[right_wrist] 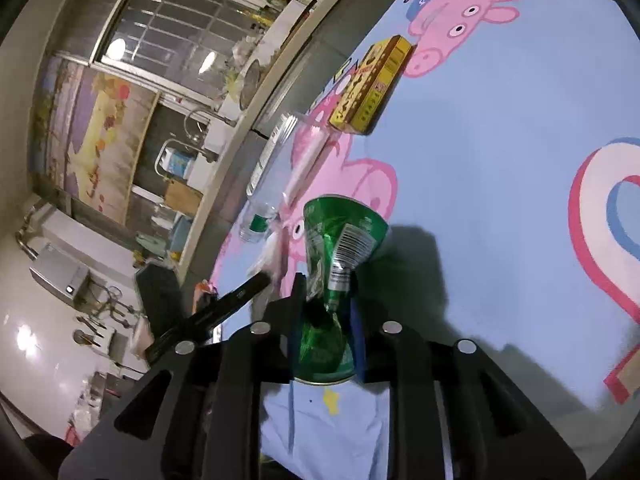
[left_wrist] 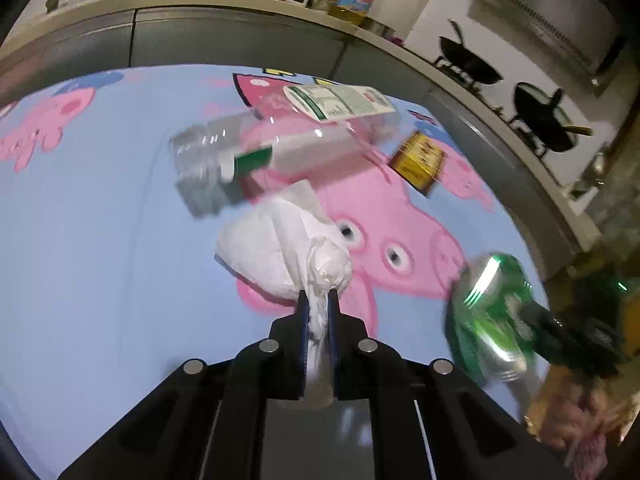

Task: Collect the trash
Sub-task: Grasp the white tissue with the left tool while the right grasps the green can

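As I hold both: two loads.
Left gripper [left_wrist: 318, 300]: jaws pinch crumpled tissue [left_wrist: 280, 248].
Right gripper [right_wrist: 326, 284]: jaws squeeze crushed green can [right_wrist: 340, 232].
Mat [left_wrist: 100, 220]: bottle [left_wrist: 280, 140], yellow box [left_wrist: 418, 160].

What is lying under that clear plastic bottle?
The bottle lies on the blue cartoon-pig cloth, whose pink print shows through it. Its label hides the cloth just there.
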{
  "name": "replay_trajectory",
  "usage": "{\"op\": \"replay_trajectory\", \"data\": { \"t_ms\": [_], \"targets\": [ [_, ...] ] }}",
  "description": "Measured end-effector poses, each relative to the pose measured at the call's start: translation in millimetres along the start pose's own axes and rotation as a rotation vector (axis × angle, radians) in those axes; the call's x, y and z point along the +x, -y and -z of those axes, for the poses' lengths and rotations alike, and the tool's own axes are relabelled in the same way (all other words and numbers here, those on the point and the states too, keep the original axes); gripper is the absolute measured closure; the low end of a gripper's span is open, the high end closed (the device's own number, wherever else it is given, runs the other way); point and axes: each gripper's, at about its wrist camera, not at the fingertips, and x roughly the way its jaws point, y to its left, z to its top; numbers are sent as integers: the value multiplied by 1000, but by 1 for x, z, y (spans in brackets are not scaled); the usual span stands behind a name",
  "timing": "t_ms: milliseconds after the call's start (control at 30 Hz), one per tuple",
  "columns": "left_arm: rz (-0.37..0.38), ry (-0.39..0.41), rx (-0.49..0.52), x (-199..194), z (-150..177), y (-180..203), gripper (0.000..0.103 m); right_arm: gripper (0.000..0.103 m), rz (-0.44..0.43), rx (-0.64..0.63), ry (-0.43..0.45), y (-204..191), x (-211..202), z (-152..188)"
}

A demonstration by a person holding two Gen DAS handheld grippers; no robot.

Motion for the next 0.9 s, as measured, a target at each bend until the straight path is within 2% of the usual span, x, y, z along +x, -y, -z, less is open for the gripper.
{"op": "replay_trajectory", "data": {
  "t_ms": [67, 133, 200, 300, 400, 433, 467, 533, 733, 800, 833, 867, 900],
  "targets": [
    [35, 0, 14, -11, 13, 5, 94, 78, 0, 3, -14, 1, 4, 2],
    [68, -7, 31, -18, 27, 11, 94, 70, 6, 2, -28, -1, 8, 4],
    [84, -29, 42, -20, 37, 15, 94, 67, 6, -5, -36, -3, 12, 9],
    [21, -49, 44, -17, 46, 20, 85, 63, 27, -27, -42, -6, 14, 15],
    [-3, -37, 33, -21, 46, 18, 71, 62, 81, -100, -28, -16, 9, 21],
    [-9, -21, 31, -24, 44, 18, 59, 62, 103, -124, -23, -20, 6, 23],
    [-20, -6, 31, -27, 43, 18, 36, 62, 119, -144, -19, -23, 4, 25],
    [-49, 46, 29, -35, 41, 18, 19, 62, 142, -182, -10, -28, -1, 28],
    [-86, 19, 54, -22, 30, 21, 18, 62, 154, -203, -10, -31, -3, 30],
    [-98, -6, 79, -12, 33, 24, 25, 62, 135, -191, -15, -26, -3, 31],
    [-92, -30, 100, -6, 35, 27, 48, 67, 120, -187, -22, -25, -2, 31],
    [-106, -23, 127, -6, 37, 31, 60, 71, 98, -185, -25, -25, -3, 31],
    [-75, -39, 167, -4, 39, 37, 80, 77, 85, -192, -18, -27, -4, 31]
  ]
}}
